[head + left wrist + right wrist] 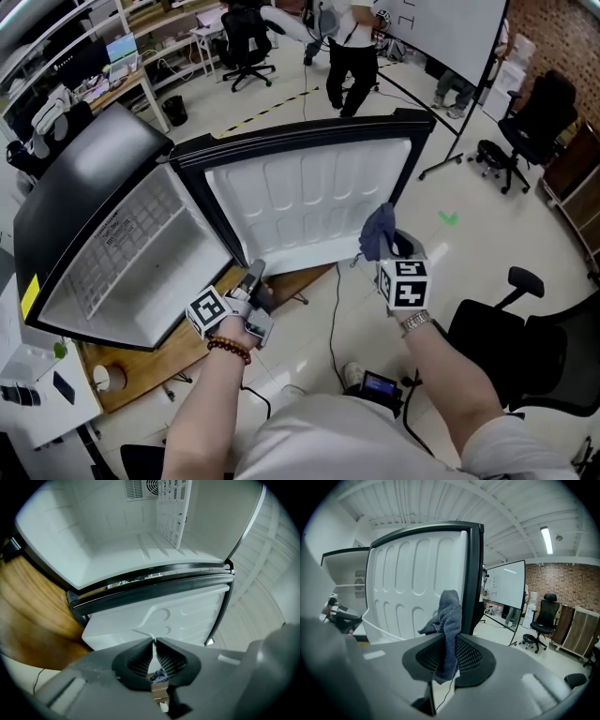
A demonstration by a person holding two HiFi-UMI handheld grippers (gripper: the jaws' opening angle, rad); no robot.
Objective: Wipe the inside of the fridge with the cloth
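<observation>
A small black fridge [112,253] rests on a wooden board with its white inside [117,550] exposed. Its door [309,202] stands swung open, the ribbed white liner [412,583] facing me. My left gripper [254,278] is at the door's lower left corner, and its jaws [154,641] are closed on the thin white door rim. My right gripper [386,251] is shut on a blue-grey cloth [378,230], which sticks up from between the pads [449,616]. That cloth hangs just in front of the door's right edge; I cannot tell if it touches the liner.
A wooden board [178,352] lies under the fridge. Black office chairs [525,352] stand to the right and behind. A whiteboard on a stand [450,37] and a standing person [352,56] are beyond the door. A cable [335,319] runs across the floor.
</observation>
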